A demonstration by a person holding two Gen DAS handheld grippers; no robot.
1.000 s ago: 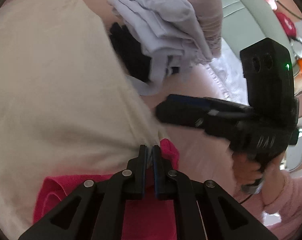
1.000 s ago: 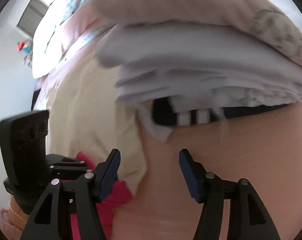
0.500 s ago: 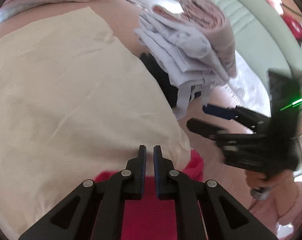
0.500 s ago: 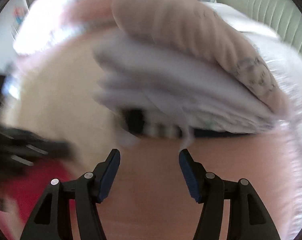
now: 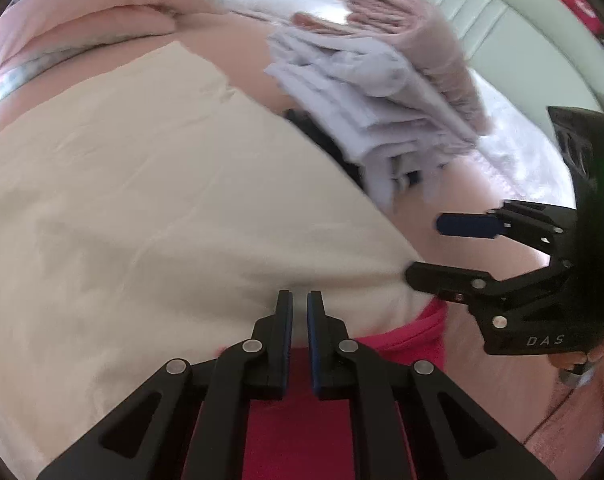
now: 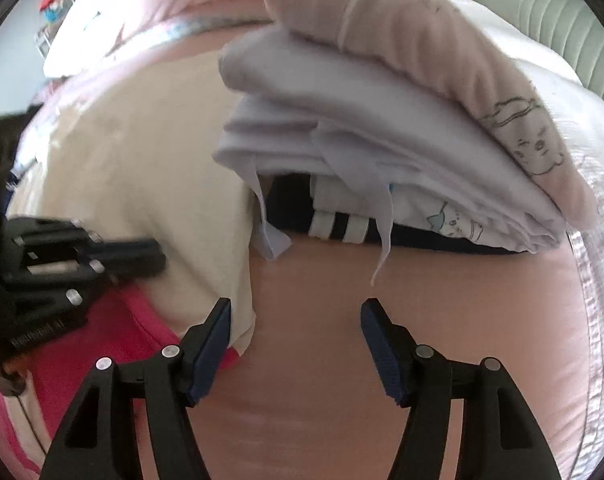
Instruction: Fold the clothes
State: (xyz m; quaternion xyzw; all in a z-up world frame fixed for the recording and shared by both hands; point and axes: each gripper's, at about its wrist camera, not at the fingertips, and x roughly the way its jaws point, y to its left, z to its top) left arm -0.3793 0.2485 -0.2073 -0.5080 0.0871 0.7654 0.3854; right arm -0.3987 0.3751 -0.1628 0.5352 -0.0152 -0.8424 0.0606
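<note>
A cream garment lies spread flat on the pink bed sheet, over a red garment whose edge sticks out at the near side. My left gripper hovers over the cream garment's near edge, fingers shut to a narrow slit with no cloth seen between them. My right gripper stands open at the cream garment's near right corner, its left finger over the cloth edge. The left wrist view also shows the right gripper, held by a hand.
A stack of folded clothes sits just beyond the cream garment: a pink fleece on top, white pieces below, a black garment with white stripes at the bottom. A pale green headboard and a pink duvet border the far side.
The left gripper drew back from the cream garment and its jaws parted a sliver. The right gripper swung in, still open, to the garment's near right corner.
</note>
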